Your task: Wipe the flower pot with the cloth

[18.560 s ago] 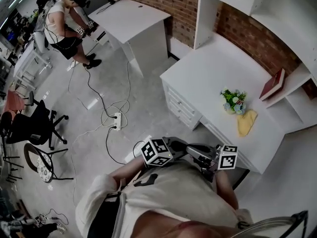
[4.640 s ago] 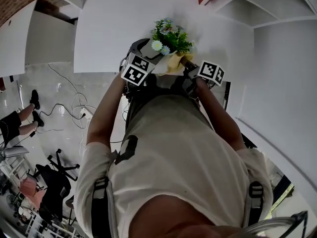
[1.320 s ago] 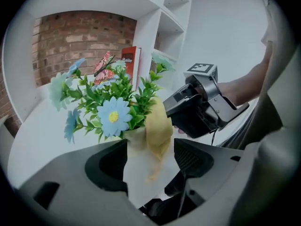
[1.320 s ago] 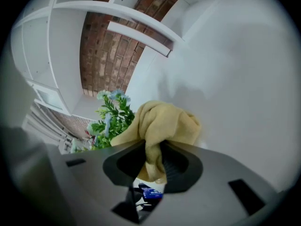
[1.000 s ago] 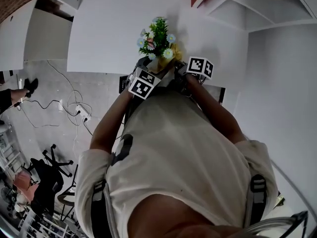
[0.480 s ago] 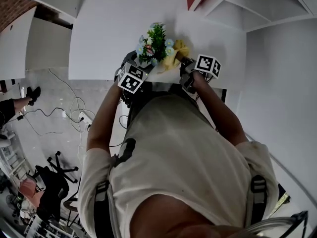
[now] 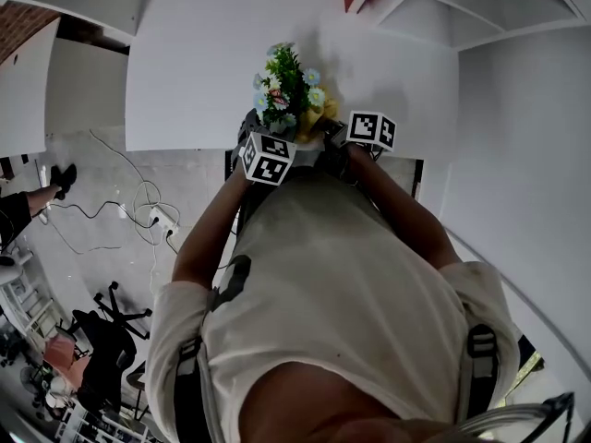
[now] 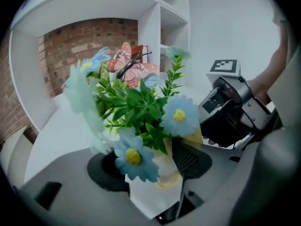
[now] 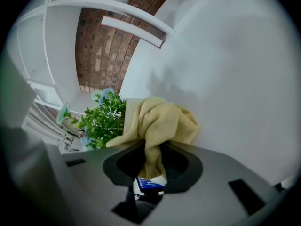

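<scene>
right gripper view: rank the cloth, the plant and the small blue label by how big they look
1. the cloth, largest, though it hangs close to the camera
2. the plant, clearly smaller, partly behind the cloth
3. the blue label, by far the smallest

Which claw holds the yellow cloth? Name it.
The right claw, shut on the yellow cloth; the left claw, jaws just closing, has the flower pot between them instead.
</scene>
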### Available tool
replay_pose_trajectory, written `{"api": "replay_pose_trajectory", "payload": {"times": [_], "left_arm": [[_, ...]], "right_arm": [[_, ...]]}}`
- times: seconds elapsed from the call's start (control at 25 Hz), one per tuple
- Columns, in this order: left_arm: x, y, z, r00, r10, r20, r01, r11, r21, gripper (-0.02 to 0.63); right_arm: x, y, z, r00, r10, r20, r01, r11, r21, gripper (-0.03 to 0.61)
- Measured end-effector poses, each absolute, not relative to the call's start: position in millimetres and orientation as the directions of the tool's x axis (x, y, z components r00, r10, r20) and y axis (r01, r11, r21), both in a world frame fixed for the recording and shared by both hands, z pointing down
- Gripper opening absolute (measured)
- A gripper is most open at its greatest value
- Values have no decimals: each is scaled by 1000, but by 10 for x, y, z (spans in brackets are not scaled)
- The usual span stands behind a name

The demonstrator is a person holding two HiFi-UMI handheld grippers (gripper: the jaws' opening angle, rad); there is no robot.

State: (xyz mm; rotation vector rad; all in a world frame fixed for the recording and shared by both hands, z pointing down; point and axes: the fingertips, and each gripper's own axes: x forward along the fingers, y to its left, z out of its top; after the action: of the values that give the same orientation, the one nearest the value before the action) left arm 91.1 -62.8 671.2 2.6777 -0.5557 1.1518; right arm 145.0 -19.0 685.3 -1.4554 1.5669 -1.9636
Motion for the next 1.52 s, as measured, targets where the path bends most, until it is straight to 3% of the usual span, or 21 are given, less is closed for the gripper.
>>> {"api": "replay_pose_trajectory", "payload": {"times": [0.6, 0.96, 1.52], "left_arm": [[912, -444, 6644, 671, -178, 720, -401, -904, 151, 293], [1041, -406, 6602, 692, -176, 700, -413, -892, 184, 292], [1051, -485, 6541, 722, -47, 691, -285, -930, 234, 284]], "right_arm": [[1789, -461, 6564, -427, -768, 477, -357, -342, -869, 106], [1406, -109, 6783, -515, -681, 522, -362, -379, -852, 106], [1935, -473, 6528, -403, -769, 497, -376, -356, -856, 106]]}}
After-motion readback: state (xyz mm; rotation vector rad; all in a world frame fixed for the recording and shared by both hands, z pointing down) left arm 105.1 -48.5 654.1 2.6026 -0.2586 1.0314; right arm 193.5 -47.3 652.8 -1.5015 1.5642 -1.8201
